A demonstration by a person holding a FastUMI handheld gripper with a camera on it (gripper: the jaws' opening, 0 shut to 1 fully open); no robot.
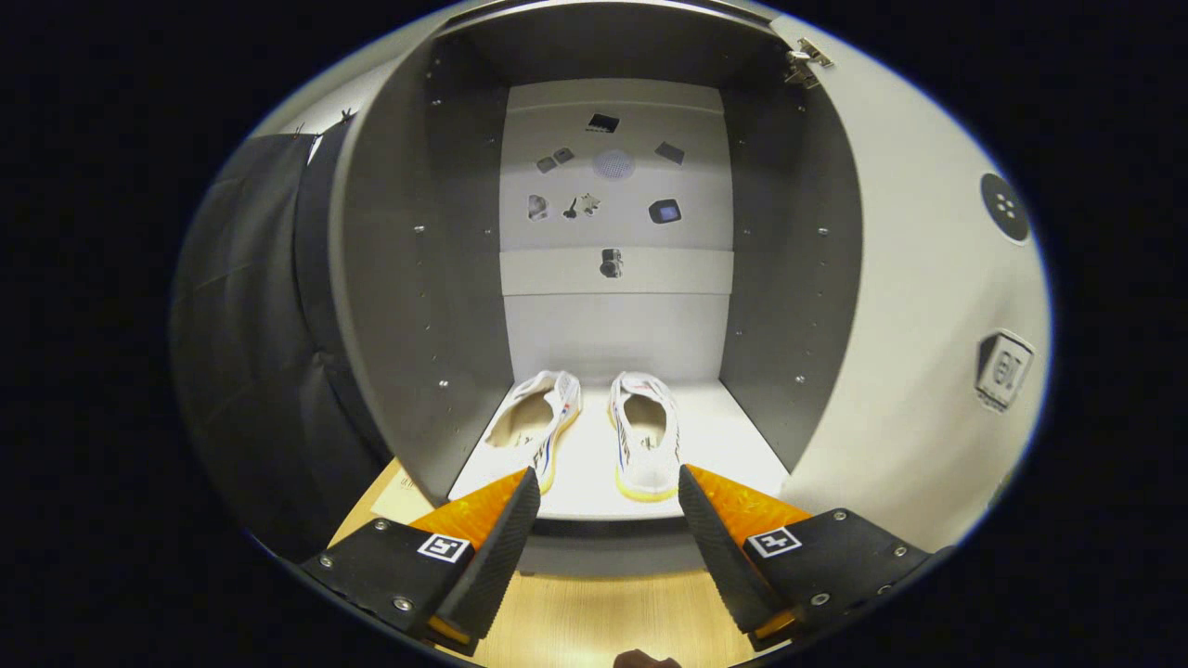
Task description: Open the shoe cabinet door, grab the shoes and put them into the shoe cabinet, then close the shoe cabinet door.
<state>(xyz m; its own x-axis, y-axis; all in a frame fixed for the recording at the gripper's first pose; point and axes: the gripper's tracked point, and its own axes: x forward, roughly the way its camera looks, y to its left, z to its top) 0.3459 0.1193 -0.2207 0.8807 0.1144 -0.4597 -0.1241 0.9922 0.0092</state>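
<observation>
1. Gripper view: gripper (608, 506) fingers spread wide, holding nothing, just outside the grey open-fronted shoe cabinet (408, 278).
2. Pair of white fabric shoes w/ yellowish soles (594, 431) side by side on cabinet floor, heels toward fingers; prob. already placed.
3. White cabinet door (919, 371) swung open at right; handle not visible.

Two shoes (594, 431) sit side by side inside the cabinet (436, 306).

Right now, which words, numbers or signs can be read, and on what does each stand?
No text reads clearly.
Sticker on the open door: characters too blurred.
Side print on the shoes: too small.
Gripper, jaws open before the shoes: square code marks, no words.
</observation>
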